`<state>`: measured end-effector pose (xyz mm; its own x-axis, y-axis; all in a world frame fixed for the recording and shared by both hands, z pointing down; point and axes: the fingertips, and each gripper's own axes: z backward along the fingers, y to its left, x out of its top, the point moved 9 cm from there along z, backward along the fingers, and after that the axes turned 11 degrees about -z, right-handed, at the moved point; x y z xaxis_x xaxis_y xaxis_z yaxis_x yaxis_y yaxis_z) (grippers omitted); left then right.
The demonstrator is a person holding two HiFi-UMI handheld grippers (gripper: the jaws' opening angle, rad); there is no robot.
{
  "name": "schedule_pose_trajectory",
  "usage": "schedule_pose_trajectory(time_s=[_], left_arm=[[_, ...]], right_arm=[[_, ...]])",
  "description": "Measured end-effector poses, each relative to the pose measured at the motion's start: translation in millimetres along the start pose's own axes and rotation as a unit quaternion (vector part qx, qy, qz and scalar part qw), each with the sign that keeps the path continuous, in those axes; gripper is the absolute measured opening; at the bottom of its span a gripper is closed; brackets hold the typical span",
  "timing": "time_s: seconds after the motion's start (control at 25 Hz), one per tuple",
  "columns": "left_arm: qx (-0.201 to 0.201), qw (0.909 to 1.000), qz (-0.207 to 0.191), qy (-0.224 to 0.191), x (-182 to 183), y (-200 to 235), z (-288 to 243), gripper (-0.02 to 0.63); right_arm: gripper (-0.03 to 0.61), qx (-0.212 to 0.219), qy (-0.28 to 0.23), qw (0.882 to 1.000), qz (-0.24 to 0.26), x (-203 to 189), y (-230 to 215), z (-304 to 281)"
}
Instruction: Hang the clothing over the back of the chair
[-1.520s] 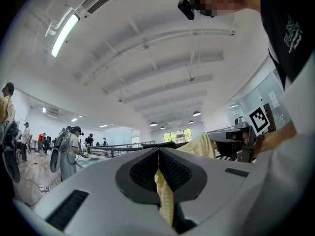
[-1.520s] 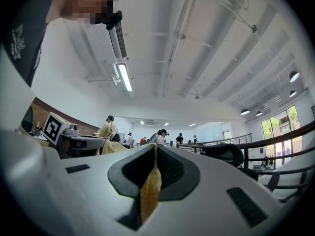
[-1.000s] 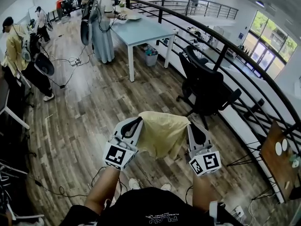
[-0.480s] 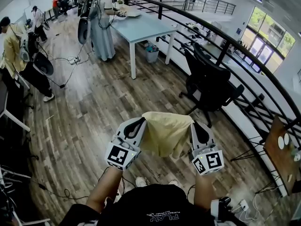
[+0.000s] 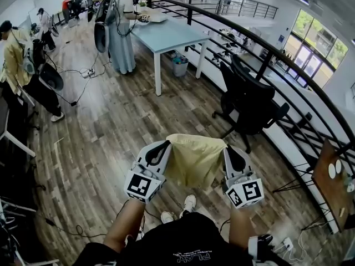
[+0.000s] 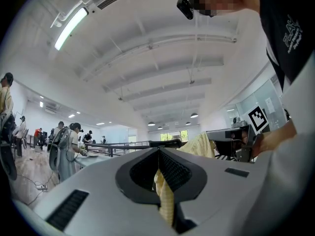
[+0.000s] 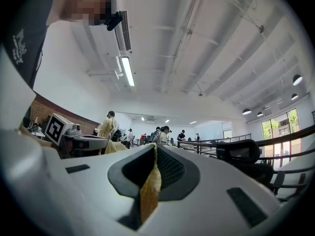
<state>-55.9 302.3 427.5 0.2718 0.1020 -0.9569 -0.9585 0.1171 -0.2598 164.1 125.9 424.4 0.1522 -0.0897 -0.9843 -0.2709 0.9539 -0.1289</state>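
Observation:
A pale yellow garment [image 5: 194,158] hangs stretched between my two grippers in the head view. My left gripper [image 5: 168,141] is shut on its left top corner, and the cloth [image 6: 165,200] shows pinched between the jaws in the left gripper view. My right gripper [image 5: 224,144] is shut on the right top corner, with a strip of cloth [image 7: 149,191] caught between its jaws. The black office chair [image 5: 249,101] stands ahead and to the right, next to the railing, its back [image 7: 238,150] visible past the right gripper. The garment is well short of the chair.
A black metal railing [image 5: 288,71] runs along the right behind the chair. A light blue table [image 5: 169,36] stands farther ahead with people [image 5: 119,26] around it. Cables [image 5: 77,82] lie on the wood floor at left. A wooden board [image 5: 330,187] sits at far right.
The view has crept forward over the wood floor; the chair sits slightly nearer and my feet now show below. Both grippers keep the same hold on the garment.

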Motion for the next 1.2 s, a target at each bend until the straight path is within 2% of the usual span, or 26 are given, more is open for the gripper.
schedule_pose_trajectory(time_s=[0.28,0.8,1.04,1.2], left_arm=[[0.001,0.9999,-0.006,0.009,-4.6,7.7,-29.3,0.017],[-0.007,0.9999,-0.001,0.01,-11.9,16.2,-114.2,0.018],[-0.015,0.9998,-0.009,0.009,-18.9,17.1,-151.2,0.017],[-0.023,0.9996,-0.011,0.011,-20.8,17.4,-175.8,0.018]], right_arm=[[0.031,0.007,-0.005,1.0,-0.007,-1.2,-24.9,-23.7],[0.031,0.01,-0.002,1.0,-0.003,5.6,-87.1,-65.3],[0.031,0.006,-0.009,1.0,-0.017,7.6,-118.5,-78.3],[0.031,0.009,-0.015,1.0,-0.005,10.3,-133.5,-87.1]])
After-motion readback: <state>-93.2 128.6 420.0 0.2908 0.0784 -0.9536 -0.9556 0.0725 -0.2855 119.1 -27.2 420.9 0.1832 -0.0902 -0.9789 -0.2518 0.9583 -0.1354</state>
